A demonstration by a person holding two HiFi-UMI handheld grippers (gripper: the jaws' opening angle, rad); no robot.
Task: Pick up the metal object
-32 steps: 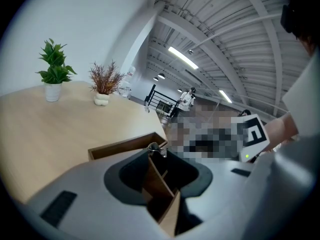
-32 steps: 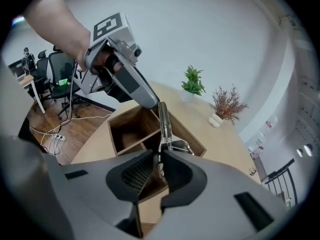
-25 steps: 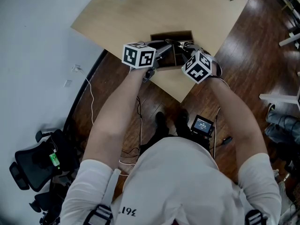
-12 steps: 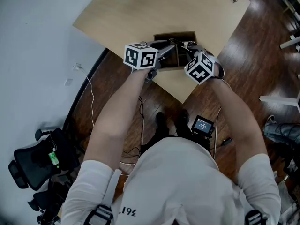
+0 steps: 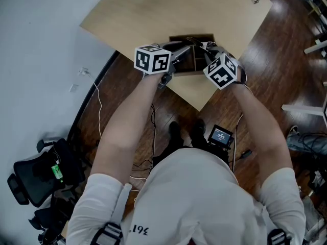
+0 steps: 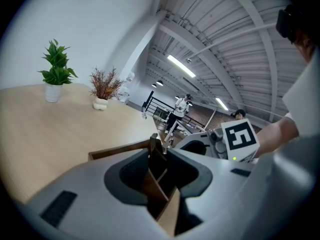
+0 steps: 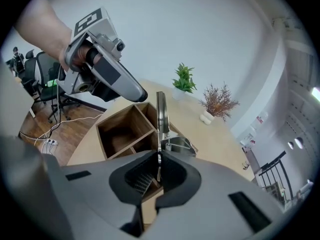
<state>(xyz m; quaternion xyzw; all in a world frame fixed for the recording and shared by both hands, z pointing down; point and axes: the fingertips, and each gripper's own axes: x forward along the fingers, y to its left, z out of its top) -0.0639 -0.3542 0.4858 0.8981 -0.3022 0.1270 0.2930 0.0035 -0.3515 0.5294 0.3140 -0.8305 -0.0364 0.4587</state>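
A thin flat metal object stands upright over the wooden compartment box, and my right gripper is shut on its lower end. A metal clip-like part sits at its base. In the head view both grippers meet at the box near the table's front edge. My left gripper is at the box's left side, and a wooden divider runs between its jaws. From the left gripper view the right gripper shows close on the right.
The light wooden table carries a green potted plant and a small vase of dried twigs at its far side. On the dark floor lie cables, a small device and an office chair.
Both grippers stay at the box. The right one has shifted slightly right and farther across it with the metal object.
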